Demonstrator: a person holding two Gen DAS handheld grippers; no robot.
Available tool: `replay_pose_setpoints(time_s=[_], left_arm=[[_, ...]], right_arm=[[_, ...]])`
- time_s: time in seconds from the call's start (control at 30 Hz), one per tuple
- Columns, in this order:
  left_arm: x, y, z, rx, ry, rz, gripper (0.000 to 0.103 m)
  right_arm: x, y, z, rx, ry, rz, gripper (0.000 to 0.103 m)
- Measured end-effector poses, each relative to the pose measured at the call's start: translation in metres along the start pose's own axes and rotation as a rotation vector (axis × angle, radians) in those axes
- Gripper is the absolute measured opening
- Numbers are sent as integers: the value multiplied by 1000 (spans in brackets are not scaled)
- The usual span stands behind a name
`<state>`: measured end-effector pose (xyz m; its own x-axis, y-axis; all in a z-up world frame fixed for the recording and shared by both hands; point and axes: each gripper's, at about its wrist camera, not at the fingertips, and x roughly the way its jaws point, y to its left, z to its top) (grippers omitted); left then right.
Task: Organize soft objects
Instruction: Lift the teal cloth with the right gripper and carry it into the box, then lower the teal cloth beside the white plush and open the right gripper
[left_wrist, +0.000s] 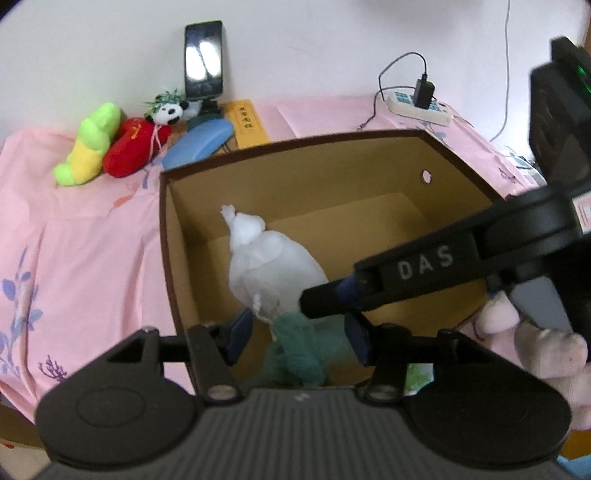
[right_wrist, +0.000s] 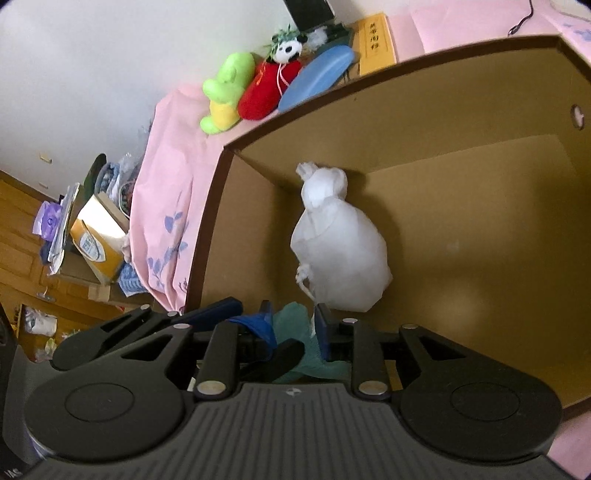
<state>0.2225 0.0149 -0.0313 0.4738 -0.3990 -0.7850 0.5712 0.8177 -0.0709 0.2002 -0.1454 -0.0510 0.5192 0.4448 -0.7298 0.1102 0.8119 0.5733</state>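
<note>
- The box (left_wrist: 295, 155) sits open on the pink sheet (left_wrist: 74, 240), brown rim, tan cardboard inside, one round hole in the far wall.
- The white bag (left_wrist: 269, 262) lies on the box floor, over toward the left wall, knotted end pointing to the far corner; the right wrist view gives it clearly (right_wrist: 340, 254).
- The teal cloth (left_wrist: 299, 350) is at the near edge of the box, bunched just below the bag and touching its drawstring end.
- The left gripper (left_wrist: 297, 338) hangs over the near rim with its blue pads spread wide; the cloth sits between them, with a gap showing on both sides.
- The right gripper (right_wrist: 295, 325) is at the same spot, its fingers close in on either side of the cloth (right_wrist: 295, 332); whether they actually pinch it, I cannot tell.
- In the left view the right gripper's arm, marked DAS, reaches in from the right, with its tip against the bag's lower end.
- Out on the sheet, well behind the box: a green toy (left_wrist: 90, 144), a red toy (left_wrist: 133, 151) touching it, and a panda (left_wrist: 168, 110) on top of the red one.
- Beside them are a blue case (left_wrist: 199, 142) and a phone (left_wrist: 204, 59) standing upright.
- A power strip (left_wrist: 419, 105) lies far right with a charger plugged in.
</note>
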Motion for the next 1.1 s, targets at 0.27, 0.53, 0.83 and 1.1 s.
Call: replay_pose_setpoints(time_s=[0.27, 0.53, 0.83, 1.1], left_arm=[[-15, -10, 3, -3, -23, 55, 57], [-38, -17, -4, -8, -43, 95, 58], [-62, -25, -18, -35, -65, 130, 59], [-81, -32, -33, -49, -84, 141, 59]], right_arm=[[-24, 8, -3, -17, -84, -48, 9], [-42, 14, -14, -32, -133, -68, 9], [-59, 23, -33, -62, -156, -84, 9], [-72, 26, -54, -61, -160, -79, 9]])
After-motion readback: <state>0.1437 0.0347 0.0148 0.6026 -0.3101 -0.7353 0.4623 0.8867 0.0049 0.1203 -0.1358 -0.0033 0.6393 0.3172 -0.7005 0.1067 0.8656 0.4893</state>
